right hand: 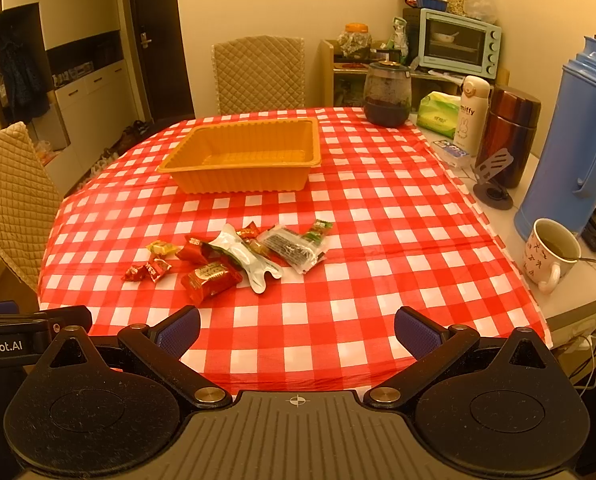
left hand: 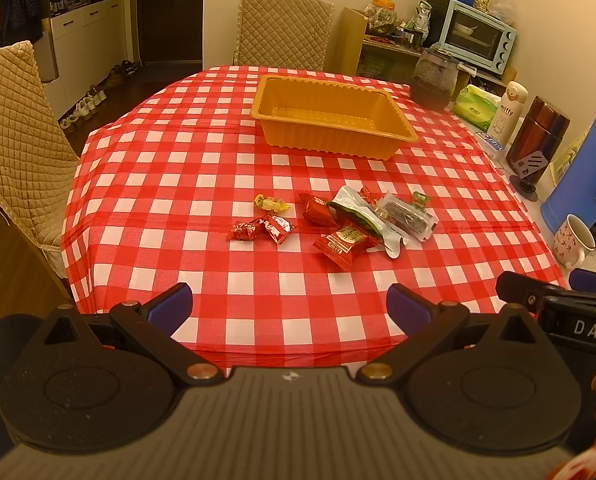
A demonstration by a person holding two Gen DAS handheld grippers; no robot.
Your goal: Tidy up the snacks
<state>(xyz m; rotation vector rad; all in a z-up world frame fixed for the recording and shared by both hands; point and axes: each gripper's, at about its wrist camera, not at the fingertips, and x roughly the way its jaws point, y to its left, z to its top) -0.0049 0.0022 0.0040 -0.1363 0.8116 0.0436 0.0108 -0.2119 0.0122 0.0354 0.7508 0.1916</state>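
Observation:
Several wrapped snacks lie in a loose pile on the red checked tablecloth: small red candies (left hand: 262, 229) (right hand: 148, 271), a yellow candy (left hand: 271, 202) (right hand: 162, 247), a larger red packet (left hand: 343, 245) (right hand: 210, 278), a silver-green pouch (left hand: 363, 216) (right hand: 244, 258) and a clear wrapped bar (left hand: 407, 216) (right hand: 294, 248). Beyond them stands an empty orange tray (left hand: 329, 136) (right hand: 242, 178). My left gripper (left hand: 290, 306) hovers open over the table's near edge, short of the pile. My right gripper (right hand: 297, 330) is open too, beside it, nothing between the fingers.
Along the table's right side stand a dark glass jar (right hand: 386, 94), a tissue pack (right hand: 437, 114), a white bottle (right hand: 471, 114), a brown canister (right hand: 509, 132), a blue thermos jug (right hand: 569, 148) and a mug with a spoon (right hand: 551, 254). Quilted chairs (left hand: 14, 140) (right hand: 258, 74) stand left and behind.

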